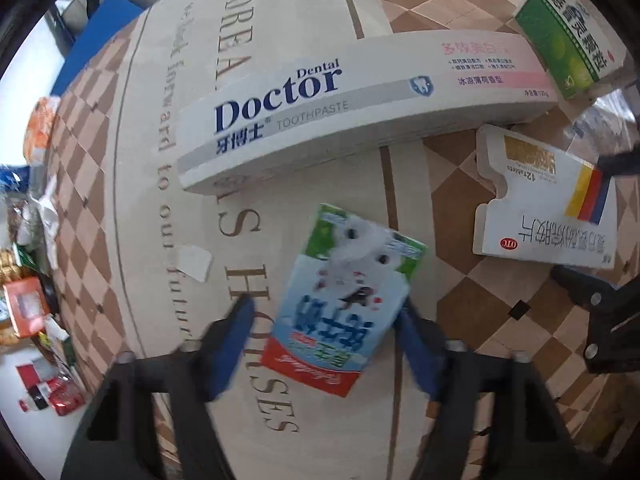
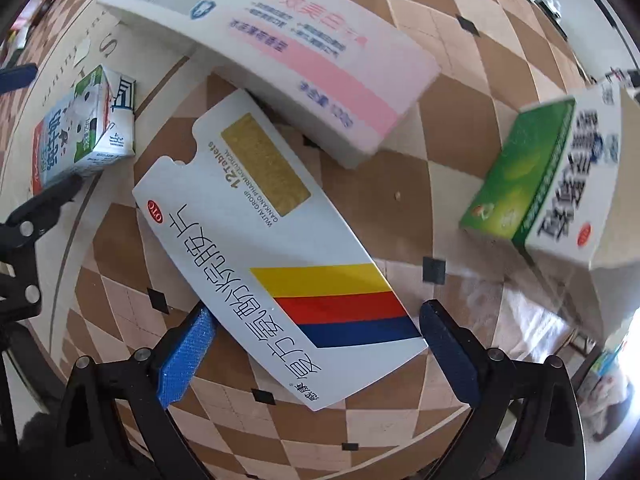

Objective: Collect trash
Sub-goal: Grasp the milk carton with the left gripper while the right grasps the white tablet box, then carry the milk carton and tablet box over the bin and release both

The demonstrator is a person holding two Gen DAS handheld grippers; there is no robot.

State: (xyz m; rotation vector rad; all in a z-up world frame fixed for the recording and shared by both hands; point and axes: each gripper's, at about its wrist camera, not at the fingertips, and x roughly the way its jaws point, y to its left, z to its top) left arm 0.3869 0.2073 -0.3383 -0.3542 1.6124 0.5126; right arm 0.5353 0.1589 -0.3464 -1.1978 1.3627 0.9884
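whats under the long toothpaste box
The toothpaste box rests partly on the flat white tablet box, covering its far end, so one end sits raised off the checkered table. What lies in the shadow beneath is hidden.

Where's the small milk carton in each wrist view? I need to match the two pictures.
Left wrist: milk carton bottom centre, between the left gripper fingers.
Right wrist: milk carton far left, mid-height.
Shared landmark: the toothpaste box, beyond the carton in both.
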